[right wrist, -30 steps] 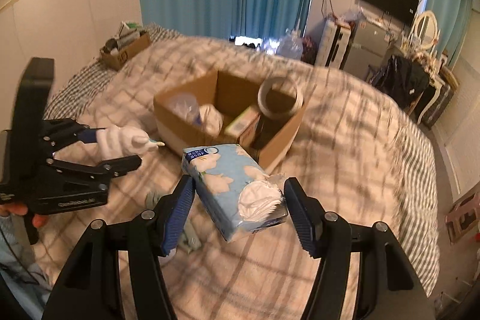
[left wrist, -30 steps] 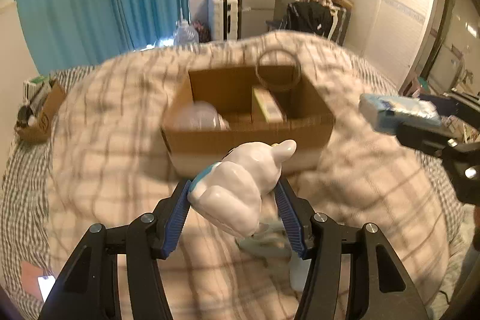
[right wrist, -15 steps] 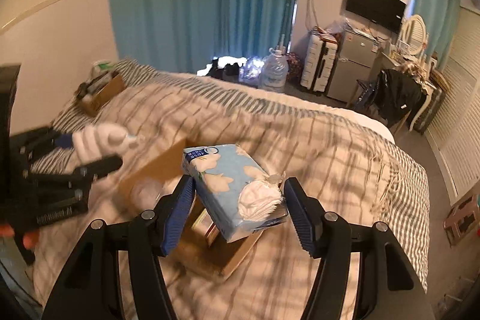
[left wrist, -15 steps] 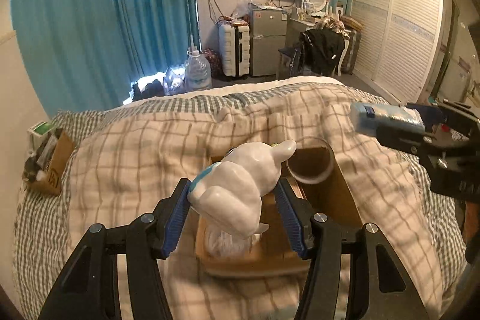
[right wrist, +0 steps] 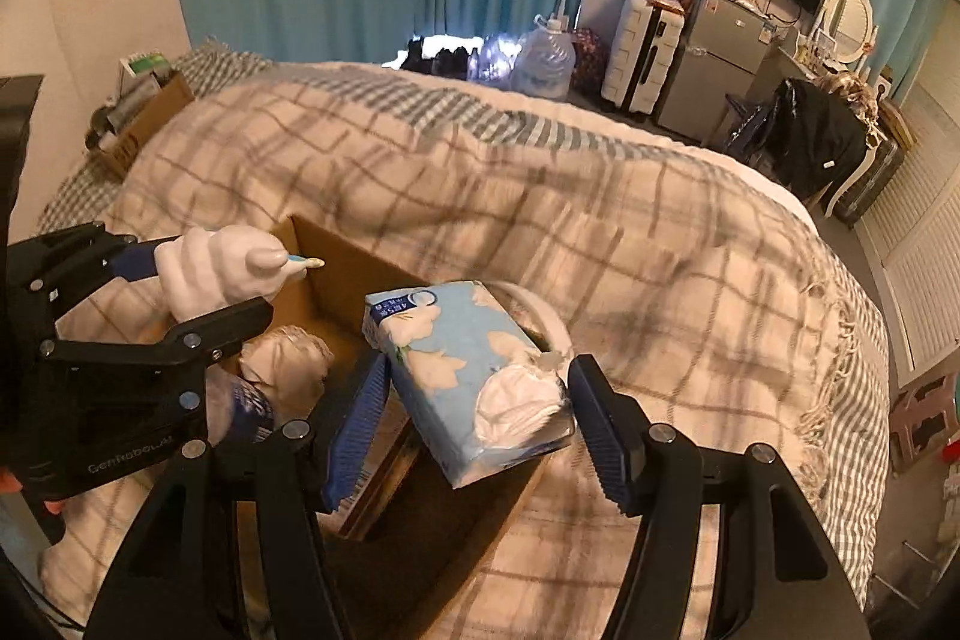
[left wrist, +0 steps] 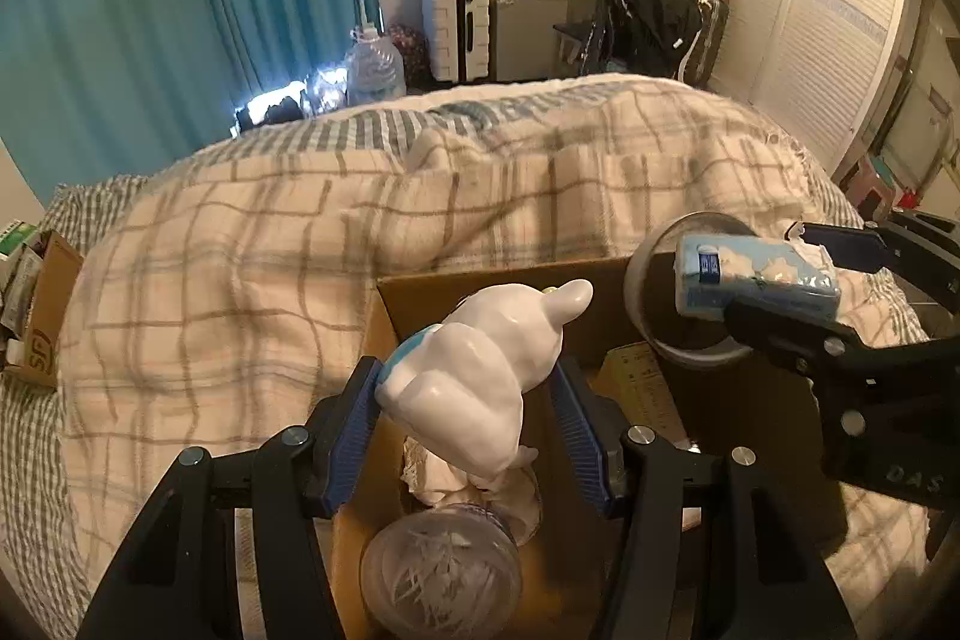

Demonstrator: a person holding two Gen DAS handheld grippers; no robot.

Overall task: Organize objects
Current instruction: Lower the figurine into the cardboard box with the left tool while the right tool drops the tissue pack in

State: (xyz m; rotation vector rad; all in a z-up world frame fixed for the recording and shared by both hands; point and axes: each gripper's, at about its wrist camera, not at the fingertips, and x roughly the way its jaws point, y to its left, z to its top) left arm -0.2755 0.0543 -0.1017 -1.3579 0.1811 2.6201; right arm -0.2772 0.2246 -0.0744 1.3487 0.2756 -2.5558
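Left wrist view: we grip white figurine (left wrist: 474, 382) in left gripper (left wrist: 468, 424), fingers closed on it, directly above open cardboard box (left wrist: 480, 292) on bed (left wrist: 240, 244); long axis tilts forward-right. Right gripper (right wrist: 474, 418) clamps tissue pack (right wrist: 468, 376) over box's right part. Both drops lie straight down, we judge.

Glossy ceramic figurine (left wrist: 480, 376), matt cardboard box (left wrist: 498, 286)

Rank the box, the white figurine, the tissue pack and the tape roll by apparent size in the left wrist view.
1. Box
2. White figurine, though enlarged by nearness to the camera
3. Tissue pack and tape roll: look alike, and the pack hides part of the roll, so unranked.
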